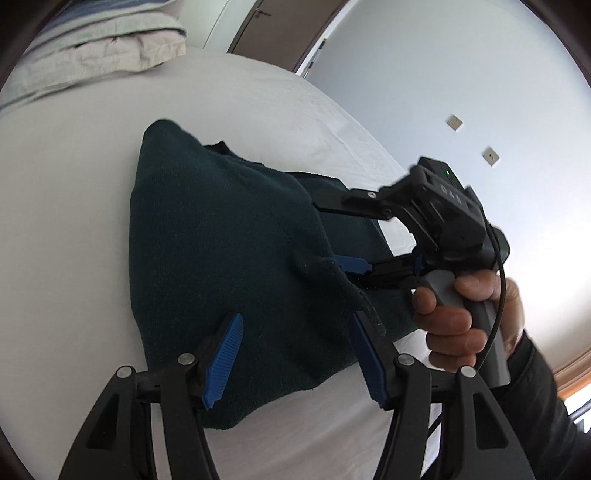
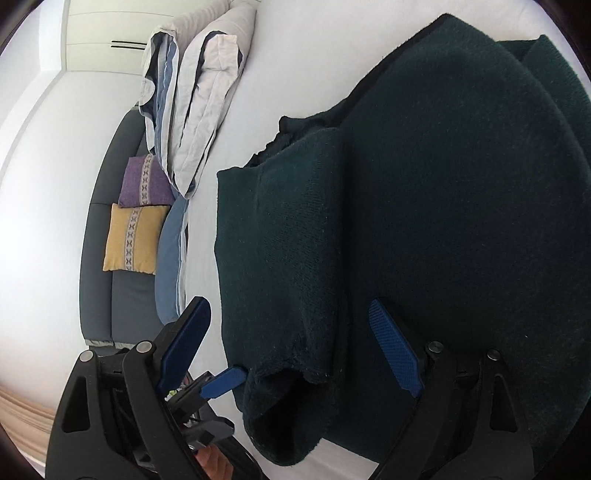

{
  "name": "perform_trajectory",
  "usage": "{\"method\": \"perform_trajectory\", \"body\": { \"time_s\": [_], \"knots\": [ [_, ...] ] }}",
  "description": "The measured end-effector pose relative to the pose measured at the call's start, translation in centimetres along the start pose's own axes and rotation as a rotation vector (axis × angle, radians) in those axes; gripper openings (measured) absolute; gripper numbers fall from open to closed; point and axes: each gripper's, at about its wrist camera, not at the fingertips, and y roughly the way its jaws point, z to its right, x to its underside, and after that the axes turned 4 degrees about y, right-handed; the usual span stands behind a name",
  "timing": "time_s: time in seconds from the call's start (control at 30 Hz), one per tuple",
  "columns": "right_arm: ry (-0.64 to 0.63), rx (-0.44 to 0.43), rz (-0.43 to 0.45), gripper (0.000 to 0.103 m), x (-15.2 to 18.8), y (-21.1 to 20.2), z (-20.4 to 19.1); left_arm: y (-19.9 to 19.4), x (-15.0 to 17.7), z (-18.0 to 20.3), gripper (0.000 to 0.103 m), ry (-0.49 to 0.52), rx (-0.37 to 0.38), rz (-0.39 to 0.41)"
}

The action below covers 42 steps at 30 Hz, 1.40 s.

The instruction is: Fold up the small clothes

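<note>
A dark green knitted garment (image 1: 221, 229) lies partly folded on the white bed sheet (image 1: 74, 221). My left gripper (image 1: 295, 350) hovers over its near edge, open, blue pads apart with only a raised fold of cloth close to the right-hand pad (image 1: 365, 354). My right gripper (image 1: 332, 236), held by a hand (image 1: 450, 314), reaches in from the right, open, its fingers straddling a lifted flap of the garment. In the right wrist view the right gripper (image 2: 291, 343) stands wide over a folded layer of the garment (image 2: 443, 221); neither pad presses it. One blue fingertip (image 2: 221, 380) of the left gripper shows beside the cloth.
Folded bedding (image 2: 199, 103) is piled at the far end of the bed (image 2: 295, 55). A grey bench holds a purple cushion (image 2: 144, 181) and a yellow cushion (image 2: 133, 240). A white wall (image 1: 443, 92) with sockets and a door (image 1: 277, 29) stand beyond the bed's edge.
</note>
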Motion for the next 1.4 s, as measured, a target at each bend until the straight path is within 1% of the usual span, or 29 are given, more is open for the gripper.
{"method": "perform_trajectory", "body": {
  "time_s": [0.03, 0.1, 0.17, 0.2, 0.27, 0.3, 0.37, 0.4, 0.43, 0.47, 0.5, 0.53, 0.57, 0.6, 0.63, 0.7, 0.73, 0.77, 0.8, 0.87, 0.93, 1.03, 1.1, 1.13, 1.2, 1.3, 1.4],
  "knots": [
    [0.001, -0.005, -0.007, 0.08, -0.1, 0.2, -0.2, 0.3, 0.2, 0.4, 0.062, 0.034, -0.004, -0.003],
    [-0.01, 0.006, -0.021, 0.079, -0.4, 0.7, -0.6, 1.2, 1.0, 0.9, 0.062, 0.079, 0.009, -0.023],
    [-0.022, 0.025, -0.042, 0.073, -0.7, 1.2, -0.9, 2.0, 1.9, 1.6, 0.062, 0.131, -0.011, -0.027],
    [-0.025, 0.03, -0.052, 0.072, -0.9, 1.5, -0.9, 2.4, 2.4, 2.0, 0.062, 0.164, -0.02, -0.029],
    [-0.027, 0.045, -0.066, 0.063, -1.4, 2.0, -0.8, 3.0, 3.4, 2.8, 0.062, 0.24, -0.058, -0.033],
    [-0.023, 0.05, -0.071, 0.061, -1.6, 2.2, -0.7, 3.3, 3.9, 3.1, 0.062, 0.284, -0.08, -0.034],
    [-0.016, 0.057, -0.074, 0.052, -2.0, 2.4, -0.5, 3.5, 4.7, 3.9, 0.062, 0.37, -0.13, -0.028],
    [-0.018, 0.063, -0.072, 0.05, -2.1, 2.4, -0.5, 3.5, 5.0, 4.2, 0.062, 0.397, -0.143, -0.024],
    [-0.022, 0.073, -0.07, 0.044, -2.2, 2.5, -0.4, 3.5, 5.2, 4.3, 0.062, 0.414, -0.151, -0.021],
    [-0.028, 0.088, -0.066, 0.035, -2.3, 2.6, -0.4, 3.4, 5.3, 4.5, 0.062, 0.427, -0.162, -0.018],
    [-0.034, 0.109, -0.06, 0.03, -2.3, 2.6, -0.3, 3.3, 5.3, 4.7, 0.062, 0.436, -0.17, -0.011],
    [-0.04, 0.13, -0.051, 0.02, -2.3, 2.6, 0.0, 3.0, 5.3, 5.0, 0.062, 0.443, -0.178, 0.004],
    [-0.045, 0.133, -0.044, 0.017, -2.2, 2.4, 0.1, 2.7, 5.2, 5.3, 0.062, 0.452, -0.182, 0.02],
    [-0.057, 0.133, -0.036, 0.016, -2.1, 2.1, 0.0, 2.4, 5.2, 5.6, 0.062, 0.468, -0.185, 0.039],
    [-0.066, 0.137, -0.03, 0.015, -2.0, 1.8, -0.1, 2.1, 5.3, 6.2, 0.064, 0.496, -0.192, 0.062],
    [-0.07, 0.135, -0.027, 0.014, -1.9, 1.5, 0.1, 2.0, 5.3, 7.4, 0.067, 0.567, -0.239, 0.1],
    [-0.068, 0.13, -0.029, 0.014, -2.0, 1.4, 0.2, 2.2, 5.3, 8.0, 0.07, 0.602, -0.261, 0.115],
    [-0.067, 0.127, -0.029, 0.014, -2.0, 1.4, 0.3, 2.4, 5.2, 8.4, 0.073, 0.627, -0.274, 0.117],
    [-0.065, 0.123, -0.03, 0.014, -2.0, 1.3, 0.4, 2.7, 5.1, 8.8, 0.074, 0.65, -0.277, 0.119],
    [-0.064, 0.114, -0.032, 0.014, -2.1, 1.4, 0.5, 3.7, 4.9, 9.1, 0.074, 0.695, -0.268, 0.111],
    [-0.062, 0.108, -0.03, 0.014, -2.0, 1.5, 0.7, 4.9, 5.3, 9.3, 0.074, 0.75, -0.247, 0.077],
    [-0.067, 0.106, -0.025, 0.013, -2.0, 1.5, 0.8, 6.1, 6.4, 10.0, 0.074, 0.863, -0.205, 0.032],
    [-0.073, 0.111, -0.02, 0.013, -2.0, 1.6, 0.7, 6.3, 7.0, 10.5, 0.073, 0.917, -0.215, 0.028],
    [-0.075, 0.113, -0.015, 0.012, -2.0, 1.5, 0.6, 6.0, 6.8, 10.5, 0.073, 0.916, -0.208, 0.03],
    [-0.088, 0.123, -0.006, 0.012, -1.8, 1.4, 0.3, 5.1, 6.4, 10.3, 0.073, 0.882, -0.173, 0.027],
    [-0.122, 0.15, 0.015, 0.011, -1.6, 1.2, -0.3, 3.1, 6.5, 9.3, 0.073, 0.854, -0.17, 0.035],
    [-0.161, 0.169, 0.029, 0.011, -1.4, 0.8, -1.0, 0.6, 7.0, 7.3, 0.073, 0.786, -0.159, 0.016]
  ]
}}
